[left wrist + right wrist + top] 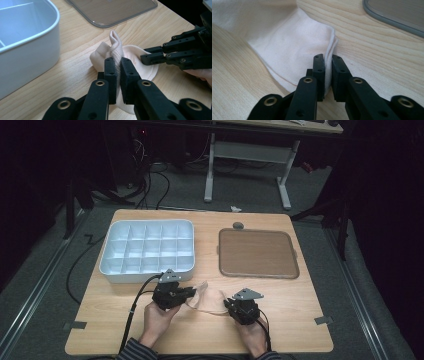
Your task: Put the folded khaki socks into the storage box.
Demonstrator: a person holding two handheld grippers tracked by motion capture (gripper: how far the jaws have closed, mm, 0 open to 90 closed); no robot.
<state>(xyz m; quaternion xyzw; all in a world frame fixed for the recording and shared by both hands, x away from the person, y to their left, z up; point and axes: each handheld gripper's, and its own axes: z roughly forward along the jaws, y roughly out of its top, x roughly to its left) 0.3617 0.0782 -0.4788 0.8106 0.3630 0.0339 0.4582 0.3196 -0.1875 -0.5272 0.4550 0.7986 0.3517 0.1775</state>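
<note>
My left gripper (118, 62) has its jaws pressed together on a ridge of the pale pink cloth (130, 56), pinching up a ribbed fold that stands above the table. My right gripper (328, 58) is clamped on the cloth's opposite edge, a thin hem caught between its jaws. The cloth is soft, peach-white, smooth on its flat part and knitted-looking where it bunches; it lies on the wooden table (300, 320) near my edge, stretched between the two grippers, seen from above at (207, 299).

Bare wood lies on both sides of my hands and in front of the cloth. Just beyond my left gripper (172, 292) stands the white divided tray (117, 272), its rounded near wall close to the jaws. Beyond my right gripper (243, 307), with a strip of open table between, lies the flat brown lid (257, 252) with its grey rim. Tray and lid sit side by side, apart, with a bare lane of wood between them running to the far edge.
</note>
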